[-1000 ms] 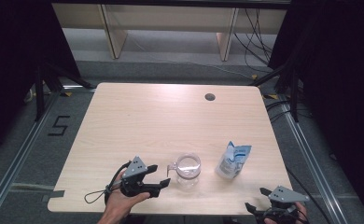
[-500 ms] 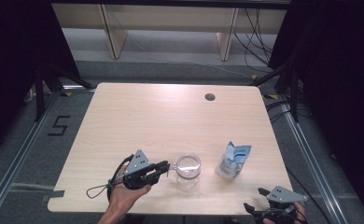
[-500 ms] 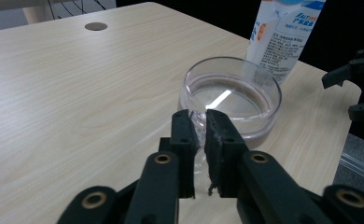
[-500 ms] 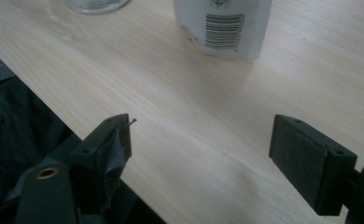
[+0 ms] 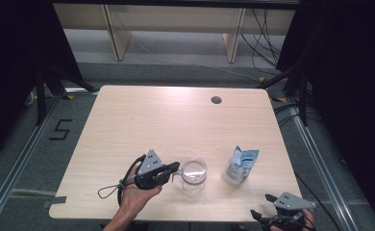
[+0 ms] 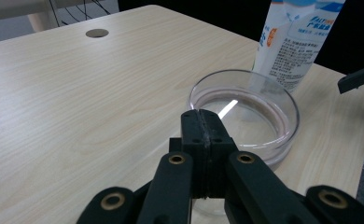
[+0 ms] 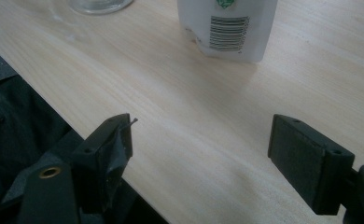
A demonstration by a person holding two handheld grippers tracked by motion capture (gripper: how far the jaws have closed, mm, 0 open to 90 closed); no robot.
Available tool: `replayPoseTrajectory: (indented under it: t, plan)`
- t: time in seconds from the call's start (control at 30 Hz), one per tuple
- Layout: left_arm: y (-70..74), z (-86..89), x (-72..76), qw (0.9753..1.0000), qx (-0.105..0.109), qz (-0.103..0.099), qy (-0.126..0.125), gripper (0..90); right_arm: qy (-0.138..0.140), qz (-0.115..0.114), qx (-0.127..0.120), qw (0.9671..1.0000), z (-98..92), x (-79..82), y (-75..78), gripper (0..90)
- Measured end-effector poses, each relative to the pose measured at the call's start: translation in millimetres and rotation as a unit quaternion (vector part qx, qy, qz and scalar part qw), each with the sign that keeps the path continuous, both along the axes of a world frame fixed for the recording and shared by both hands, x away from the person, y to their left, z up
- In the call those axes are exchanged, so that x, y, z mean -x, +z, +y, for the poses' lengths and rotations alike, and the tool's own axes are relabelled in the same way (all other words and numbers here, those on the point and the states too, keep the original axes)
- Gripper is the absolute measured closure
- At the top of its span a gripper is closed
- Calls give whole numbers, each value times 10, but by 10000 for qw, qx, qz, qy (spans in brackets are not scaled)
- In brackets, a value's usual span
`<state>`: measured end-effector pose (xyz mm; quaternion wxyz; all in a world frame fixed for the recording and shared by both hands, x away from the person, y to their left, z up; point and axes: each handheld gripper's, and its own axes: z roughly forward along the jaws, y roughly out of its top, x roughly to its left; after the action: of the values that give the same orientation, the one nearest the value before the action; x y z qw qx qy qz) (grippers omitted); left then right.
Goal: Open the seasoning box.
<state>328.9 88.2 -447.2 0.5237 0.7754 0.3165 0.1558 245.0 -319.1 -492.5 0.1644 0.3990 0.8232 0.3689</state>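
A clear glass cup [image 5: 193, 172] with a little liquid in its bottom stands near the table's front edge; its wide rim lies just past my left jaws in the left gripper view [image 6: 250, 116]. My left gripper [image 5: 176, 167] is shut, pads pressed together [image 6: 203, 116], its tips at the cup's left side. I cannot tell whether it pinches the handle. A white and blue carton [image 5: 240, 165] [image 6: 294, 42] [image 7: 227, 28] stands upright right of the cup. My right gripper [image 5: 261, 204] [image 7: 201, 144] is open over the front right edge, with nothing between its jaws.
The light wooden table [image 5: 176, 120] has a round cable hole [image 5: 216, 100] [image 6: 97, 33] at the back right. Shelving legs and cables stand behind the table. The table's front edge runs under my right gripper.
My left gripper has moved right, up to the cup's left side, and its jaws have come together. The right gripper has stayed at the front right edge.
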Motion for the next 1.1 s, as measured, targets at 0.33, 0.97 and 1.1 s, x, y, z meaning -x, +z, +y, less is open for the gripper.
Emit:
replayPoseTrajectory:
  t: [0.33,0.97,1.1]
  plan:
    - [-8,1,18,9999,-53,-96,47,883,83,-118,10,9999,27,23,23,306]
    - [-41,0,28,9998,-7,-176,2,865,722,-961,-610,9909,332,-25,156,619]
    - [-55,1,21,9998,77,-206,-37,865,954,-1092,-629,9874,533,-62,167,688]
